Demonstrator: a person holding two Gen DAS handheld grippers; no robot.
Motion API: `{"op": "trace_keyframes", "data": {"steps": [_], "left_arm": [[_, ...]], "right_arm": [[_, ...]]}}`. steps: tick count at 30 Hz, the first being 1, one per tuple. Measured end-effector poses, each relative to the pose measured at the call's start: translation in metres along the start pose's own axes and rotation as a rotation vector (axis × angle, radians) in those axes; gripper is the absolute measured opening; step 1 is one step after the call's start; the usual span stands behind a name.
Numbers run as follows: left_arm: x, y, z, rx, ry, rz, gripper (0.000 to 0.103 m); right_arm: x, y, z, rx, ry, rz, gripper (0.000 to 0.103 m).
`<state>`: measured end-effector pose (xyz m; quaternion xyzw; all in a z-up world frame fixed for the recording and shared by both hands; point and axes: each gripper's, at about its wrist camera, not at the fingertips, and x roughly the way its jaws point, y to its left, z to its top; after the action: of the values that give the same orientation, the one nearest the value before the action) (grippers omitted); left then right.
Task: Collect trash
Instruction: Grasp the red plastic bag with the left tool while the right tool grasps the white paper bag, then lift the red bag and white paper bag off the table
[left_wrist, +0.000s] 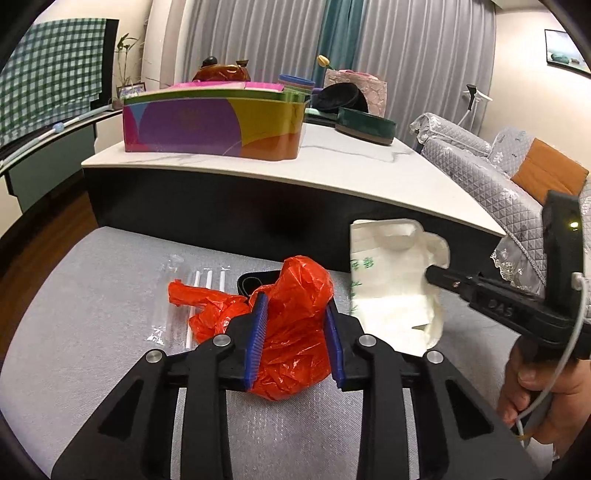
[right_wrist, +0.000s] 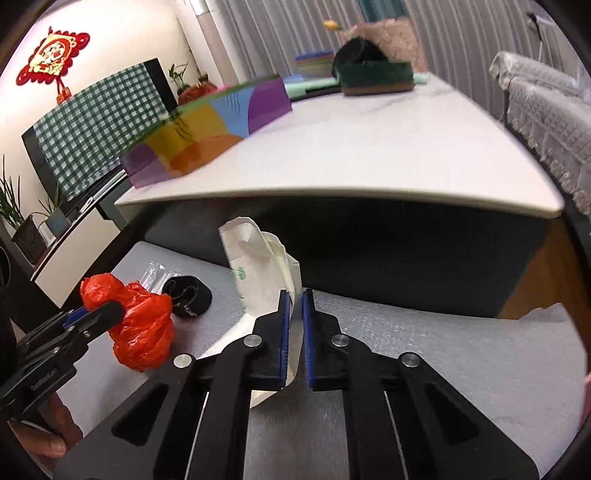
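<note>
Mid-collection, by the look of it: trash gripped, bag held up, transfer not yet made. Far left on the grey mat (left_wrist: 92, 314), at ten o'clock from the left gripper (left_wrist: 295, 325), wrapped straws (left_wrist: 207, 291) lying loose, untouched. Next, a black pouch (right_wrist: 190, 291) just behind the red bag (left_wrist: 291, 332), partly hidden by it. Left gripper clamped on that crumpled red bag, blue pads (left_wrist: 256, 339) pressing both flanks, a loose tail trailing toward nine o'clock. At two o'clock from it, close but apart, the white bag (left_wrist: 391, 288), upright, pinched thin at its near edge by the right gripper (right_wrist: 294, 332), pads nearly together. Mouth of the white bag hard to make out; looks barely open. Next move likely: swing the red bag to two o'clock, over the white bag's top, and release inside — calls for the mouth spread first.
</note>
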<state>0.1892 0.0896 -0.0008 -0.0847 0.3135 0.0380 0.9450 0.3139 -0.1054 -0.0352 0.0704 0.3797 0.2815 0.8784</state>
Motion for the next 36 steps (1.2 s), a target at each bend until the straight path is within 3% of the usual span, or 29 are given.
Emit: {"op": "trace_keyframes", "data": {"steps": [13,21,36], "left_arm": [[-0.05,-0.012,-0.001,0.02,-0.055,-0.04,0.029],[-0.081,-0.028,-0.014,0.069,-0.08,-0.068,0.029],[-0.113,-0.066,-0.027,0.163,-0.114,-0.135,0.029]], "right_arm": [[-0.113,0.029,-0.005,-0.09,-0.138,-0.168,0.007],[-0.175,0.039,-0.025,-0.105,-0.194,-0.224,0.007],[-0.271,0.009,-0.051,-0.132,-0.275,-0.301,0.007]]}}
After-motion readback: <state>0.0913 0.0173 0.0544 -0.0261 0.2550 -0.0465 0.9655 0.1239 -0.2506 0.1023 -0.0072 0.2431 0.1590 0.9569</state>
